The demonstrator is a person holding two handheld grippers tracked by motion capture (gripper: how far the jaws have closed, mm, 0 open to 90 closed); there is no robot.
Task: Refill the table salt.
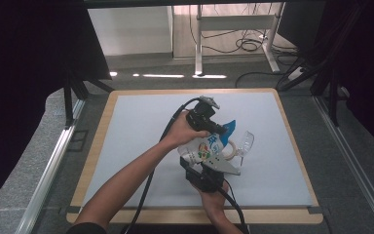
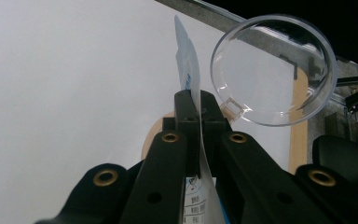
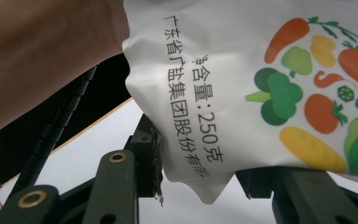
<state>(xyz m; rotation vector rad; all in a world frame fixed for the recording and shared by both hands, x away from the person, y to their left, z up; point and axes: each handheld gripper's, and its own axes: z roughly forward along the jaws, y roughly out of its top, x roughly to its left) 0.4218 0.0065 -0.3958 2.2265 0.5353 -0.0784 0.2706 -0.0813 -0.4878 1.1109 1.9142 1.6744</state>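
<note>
Held thing: soft white plastic pouch with printed vegetables and a blue top corner, lifted above the white desk, between both claws.
Left claw: clenched on the thin upper edge of the pouch, jaws pressed together with the film between them.
Right claw: grasping the lower, fuller end of the pouch, jaws partly apart around its bulging body.
Long axis of pouch: from the right claw near the person's side, up and away to the left claw; blue corner pointing toward the far right.
Direction to container: clear round plastic bowl just beyond the tip of the left claw, to its right in the left gripper view; in the high view the bowl just right of the pouch, tilted on its edge.
Nearer hand: left hand closer to the bowl than the right one.
Bowl content: nothing visible inside.
Pouch content: hidden by opaque film; looks filled at the lower end.
Other thing: pale tape ring between pouch and bowl, partly covered.
Judged next need: probably opening at the pinched edge, with its mouth kept toward the bowl.
</note>
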